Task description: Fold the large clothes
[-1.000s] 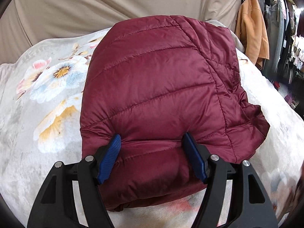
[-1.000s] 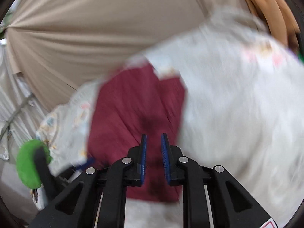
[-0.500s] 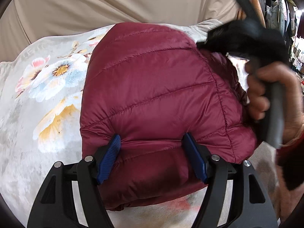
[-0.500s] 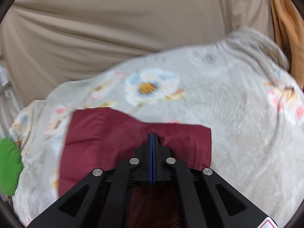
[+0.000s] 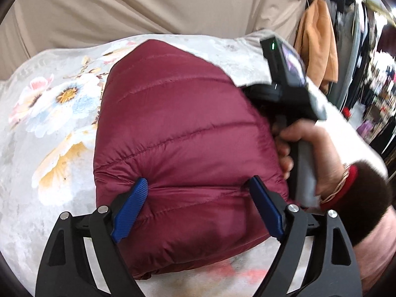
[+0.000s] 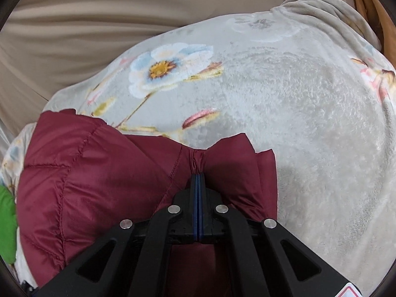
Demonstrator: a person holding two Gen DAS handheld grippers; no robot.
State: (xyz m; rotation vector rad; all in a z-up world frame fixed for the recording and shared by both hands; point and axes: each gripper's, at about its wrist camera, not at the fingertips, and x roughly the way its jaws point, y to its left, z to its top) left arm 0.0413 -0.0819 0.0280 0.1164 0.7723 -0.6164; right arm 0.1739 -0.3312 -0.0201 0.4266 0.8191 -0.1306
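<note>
Maroon quilted jacket (image 5: 178,133) lies folded on floral blanket (image 5: 49,113), no containers visible

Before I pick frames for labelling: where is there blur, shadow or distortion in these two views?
Left wrist view: strong fisheye bending with dark corners; the hand with the other gripper and the clothes rack are motion-smeared, the maroon jacket is sharp. Right wrist view: sharp throughout; the jacket edge throws a soft shadow on the floral blanket.
</note>
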